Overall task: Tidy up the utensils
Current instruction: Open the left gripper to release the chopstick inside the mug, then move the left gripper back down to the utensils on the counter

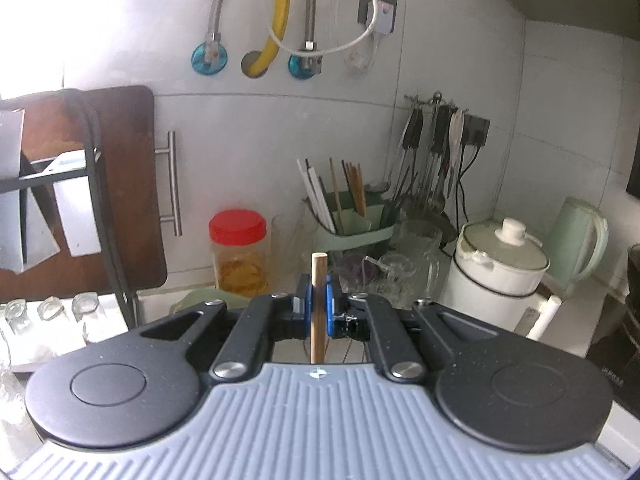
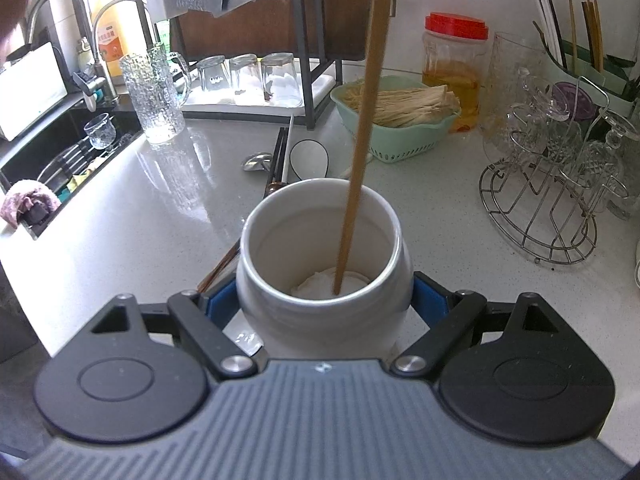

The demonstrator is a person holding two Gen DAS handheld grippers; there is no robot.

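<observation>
The left gripper (image 1: 318, 308) is closed on a wooden chopstick (image 1: 319, 304); the stick stands upright between the blue pads (image 1: 329, 306), its blunt end above them. The right gripper (image 2: 322, 304) clamps a white jar (image 2: 322, 256) between its fingers, wide apart, one on each side of the jar. The chopstick (image 2: 360, 152) slants down into the jar, tip on the bottom. More utensils (image 2: 280, 156) lie on the counter (image 2: 160, 208) behind the jar.
</observation>
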